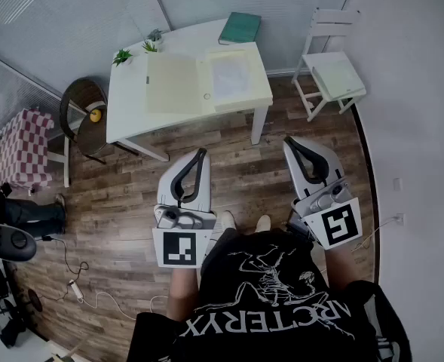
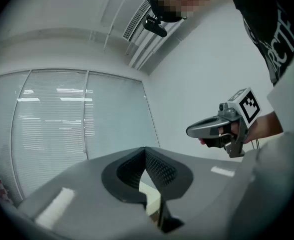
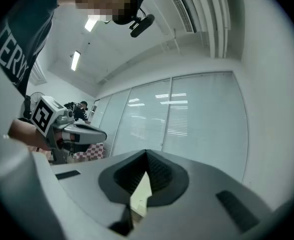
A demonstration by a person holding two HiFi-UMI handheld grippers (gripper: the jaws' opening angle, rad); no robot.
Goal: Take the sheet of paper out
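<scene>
A white sheet of paper (image 1: 229,77) lies in the right half of an open cream folder (image 1: 173,84) on a white table (image 1: 130,119), far ahead of me in the head view. Both grippers are held level over the wood floor, well short of the table and pointing toward it. The left gripper (image 1: 200,152) has its jaws closed tip to tip with nothing in them, as its own view shows (image 2: 145,149). The right gripper (image 1: 289,140) is also shut and empty (image 3: 147,153). Each gripper shows in the other's view: the right gripper (image 2: 189,131) and the left gripper (image 3: 105,133).
A green book (image 1: 240,28) and two small plants (image 1: 122,56) sit at the table's far side. A white chair (image 1: 335,74) stands to its right, a dark round chair (image 1: 86,115) and a checkered cloth (image 1: 19,149) to its left. Cables lie on the floor at lower left.
</scene>
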